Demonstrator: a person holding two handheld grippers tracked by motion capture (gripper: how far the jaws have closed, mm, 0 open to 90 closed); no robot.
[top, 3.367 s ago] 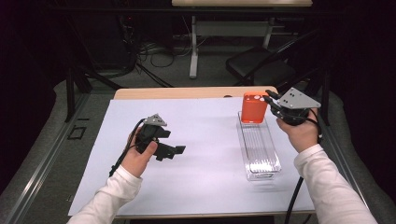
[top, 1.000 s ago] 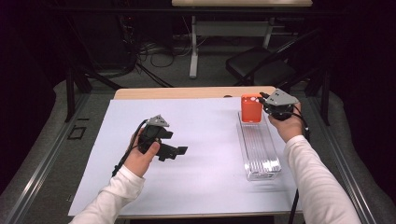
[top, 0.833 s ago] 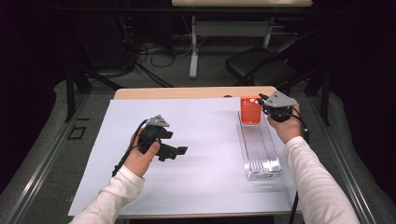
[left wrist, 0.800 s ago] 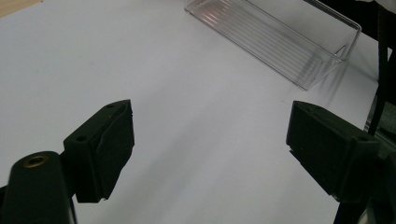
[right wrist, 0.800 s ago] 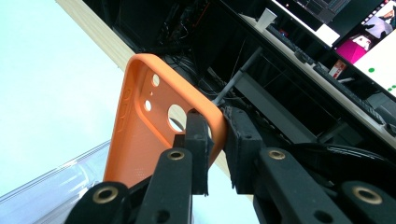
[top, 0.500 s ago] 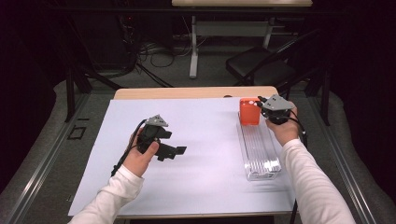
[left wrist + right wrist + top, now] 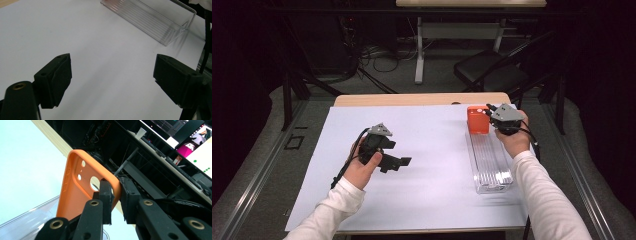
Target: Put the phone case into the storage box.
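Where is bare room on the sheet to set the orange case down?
Bare white sheet lies between the left gripper and the clear tray, and along the near edge. The far right is crowded: right gripper pinches the orange phone case there.

Left gripper (image 7: pixel 393 162) held low over the table in the left hand (image 7: pixel 362 167), its 2 jaws wide apart, nothing between. Right gripper (image 7: pixel 490 114) in the right hand (image 7: pixel 512 137), forearm stretched forward, jaws pinched nearly together.
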